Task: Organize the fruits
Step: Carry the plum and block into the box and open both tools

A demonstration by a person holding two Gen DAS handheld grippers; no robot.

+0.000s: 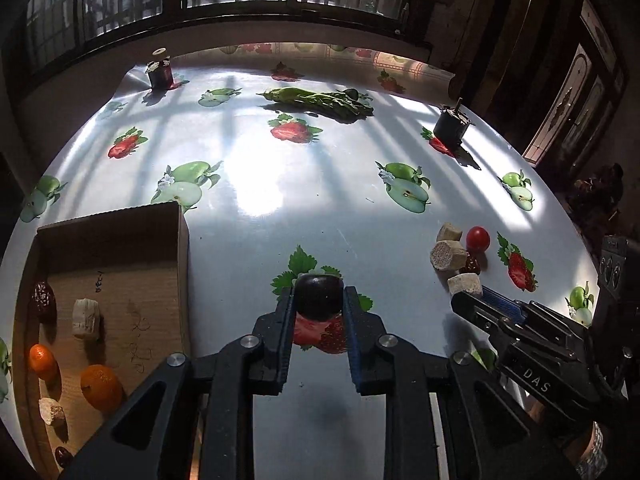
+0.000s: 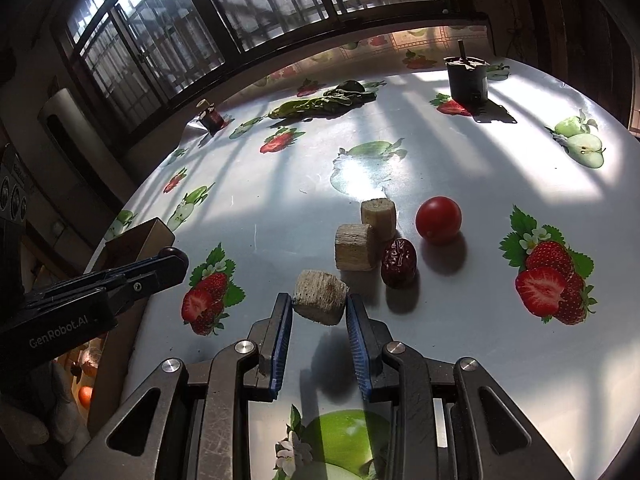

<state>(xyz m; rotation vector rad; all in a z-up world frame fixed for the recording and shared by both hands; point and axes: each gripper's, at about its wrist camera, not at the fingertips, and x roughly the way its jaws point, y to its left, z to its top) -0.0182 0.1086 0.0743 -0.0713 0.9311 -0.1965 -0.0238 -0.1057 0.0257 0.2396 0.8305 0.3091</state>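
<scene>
Carry the plum (image 1: 319, 295) level toward the box (image 1: 120, 240) at lower left of the left view; release low, clear of the oranges (image 1: 101, 387). Left gripper (image 1: 319, 300) is clamped on the plum. Right gripper (image 2: 319, 304) is closed on a pale chunk (image 2: 320, 297) at frame centre, beside the date (image 2: 398, 263) and tomato (image 2: 438, 219) on the worktop (image 2: 460, 168).

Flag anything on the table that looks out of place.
The leafy greens lie alone at the far edge, limp and wilted, far from the box and the fruit pile by the tomato.
</scene>
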